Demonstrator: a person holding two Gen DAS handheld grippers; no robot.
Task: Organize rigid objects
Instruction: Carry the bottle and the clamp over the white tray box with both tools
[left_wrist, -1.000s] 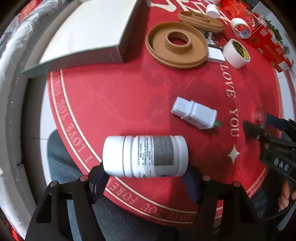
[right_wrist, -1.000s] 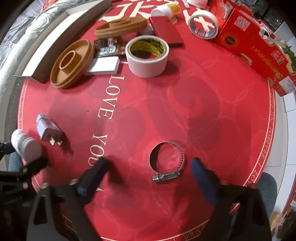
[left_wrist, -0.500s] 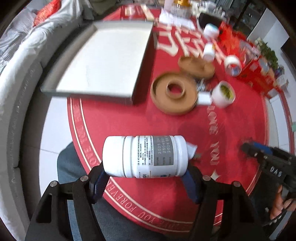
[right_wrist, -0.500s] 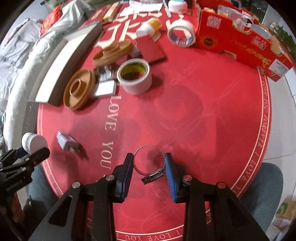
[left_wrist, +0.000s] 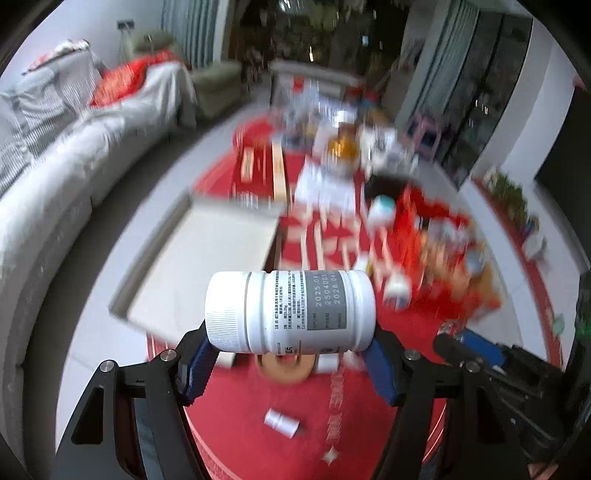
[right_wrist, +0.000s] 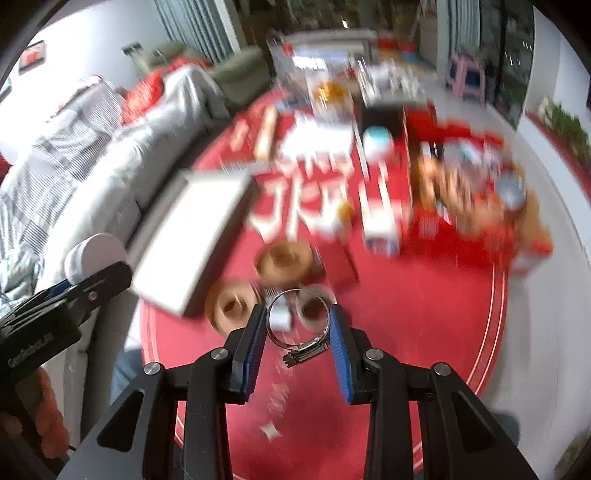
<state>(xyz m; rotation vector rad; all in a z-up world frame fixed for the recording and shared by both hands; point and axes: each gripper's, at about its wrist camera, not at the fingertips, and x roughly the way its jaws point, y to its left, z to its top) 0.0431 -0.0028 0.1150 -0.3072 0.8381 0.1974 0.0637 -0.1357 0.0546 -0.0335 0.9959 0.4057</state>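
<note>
Between the 2 blue pads of the left gripper (left_wrist: 291, 356) a white bottle (left_wrist: 291, 310) is lying sideways, clamped end to end, high over the red desk (left_wrist: 236, 428). Right gripper (right_wrist: 298, 332) is pinching a metal hose clamp (right_wrist: 299, 325), likewise raised.

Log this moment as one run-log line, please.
left gripper: shut on white bottle | right gripper: shut on hose clamp | both held above red table
</note>
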